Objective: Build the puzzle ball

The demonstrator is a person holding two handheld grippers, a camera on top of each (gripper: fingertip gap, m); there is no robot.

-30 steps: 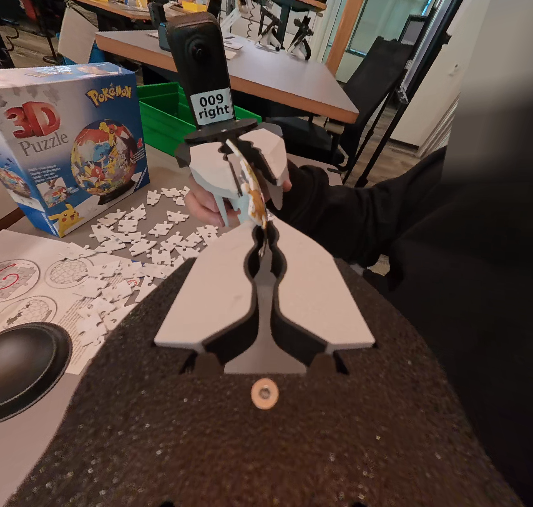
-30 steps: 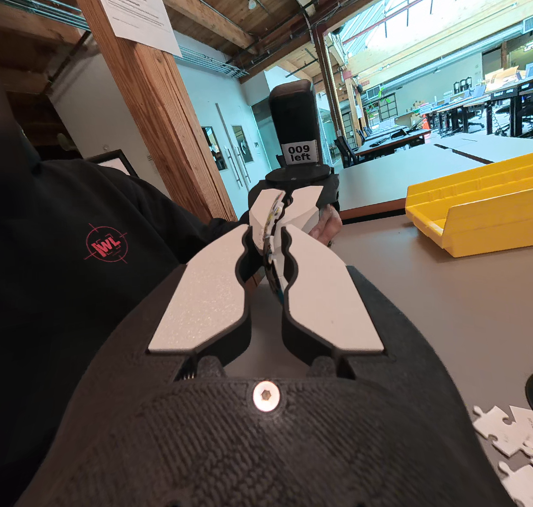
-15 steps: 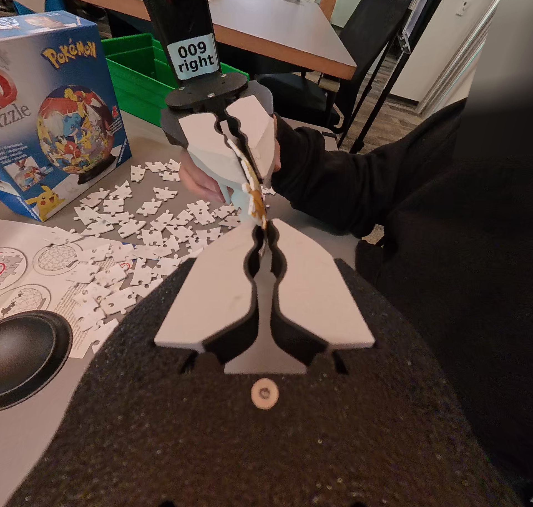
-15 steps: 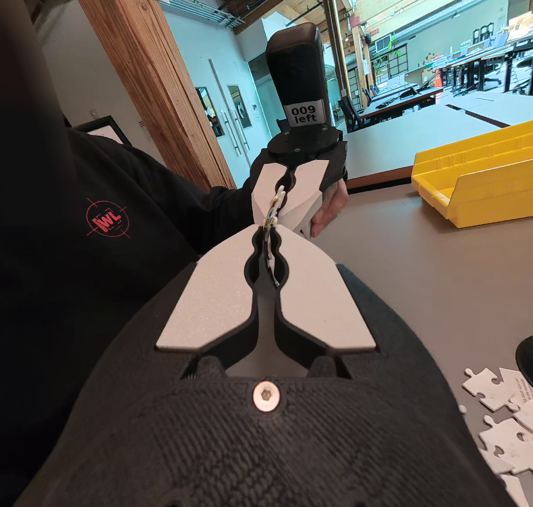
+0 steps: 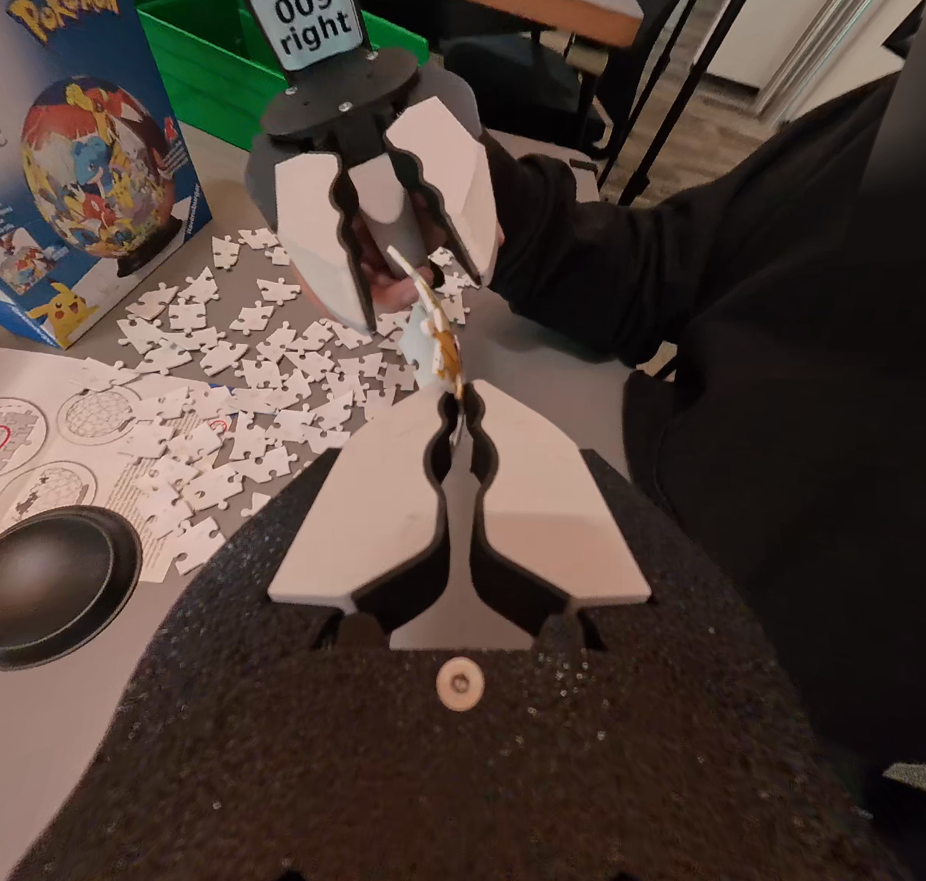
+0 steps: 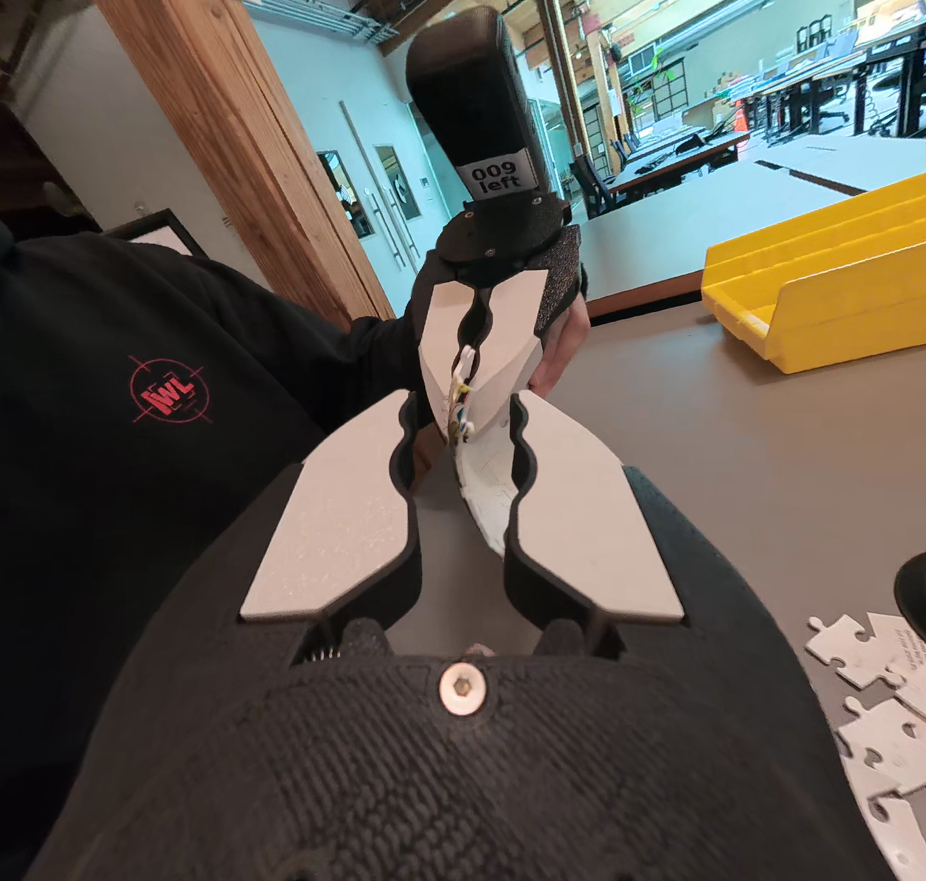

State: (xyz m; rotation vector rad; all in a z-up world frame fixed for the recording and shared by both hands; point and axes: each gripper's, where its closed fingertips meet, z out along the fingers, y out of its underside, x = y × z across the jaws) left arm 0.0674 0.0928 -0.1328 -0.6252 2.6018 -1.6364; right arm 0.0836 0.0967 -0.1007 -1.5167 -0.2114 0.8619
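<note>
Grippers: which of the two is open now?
The right gripper is open, its jaws spread wide and clamping nothing. The left gripper is shut on the curved strip of joined puzzle pieces.

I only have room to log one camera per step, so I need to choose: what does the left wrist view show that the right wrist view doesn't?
Only the left wrist view shows the puzzle box, the green bin, the instruction sheet, the main spread of loose pieces and most of the black stand. Only the right wrist view shows the yellow bin and the wooden post. Both show the joined pieces, the left gripper shut on them, the right gripper open, and the grey table.
</note>
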